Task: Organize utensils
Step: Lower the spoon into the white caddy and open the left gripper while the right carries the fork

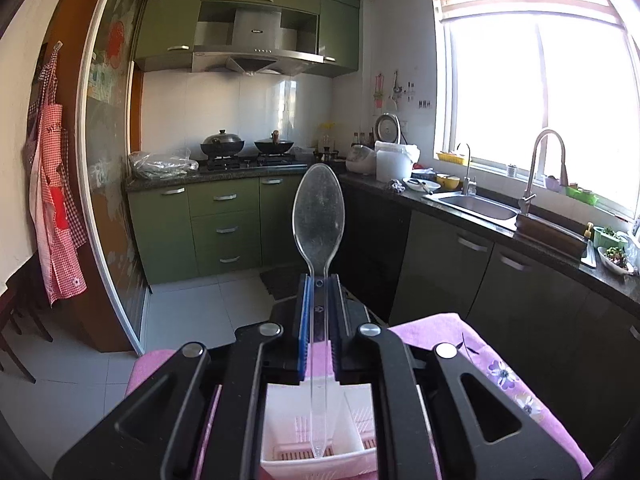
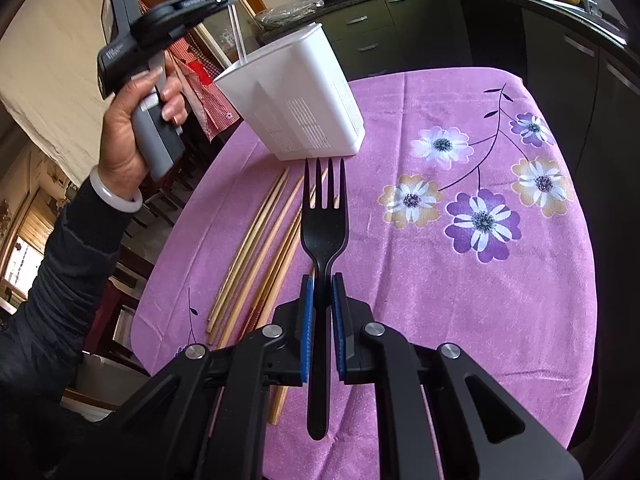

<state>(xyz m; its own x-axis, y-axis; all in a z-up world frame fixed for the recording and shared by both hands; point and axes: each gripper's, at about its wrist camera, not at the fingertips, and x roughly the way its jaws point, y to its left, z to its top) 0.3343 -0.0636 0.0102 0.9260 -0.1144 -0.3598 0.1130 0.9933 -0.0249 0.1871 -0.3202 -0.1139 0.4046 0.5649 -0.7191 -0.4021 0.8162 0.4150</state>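
Between the right tongs (image 2: 320,280), the black fork (image 2: 324,232) points forward.

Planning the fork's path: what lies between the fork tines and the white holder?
Right wrist view: bare purple tablecloth only, between fork and holder; chopsticks lie left.

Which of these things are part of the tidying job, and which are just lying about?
Part of the job: clear spoon in left claw; black fork in right claw; white holder; chopsticks.

Just lying about: woks, sink, apron.
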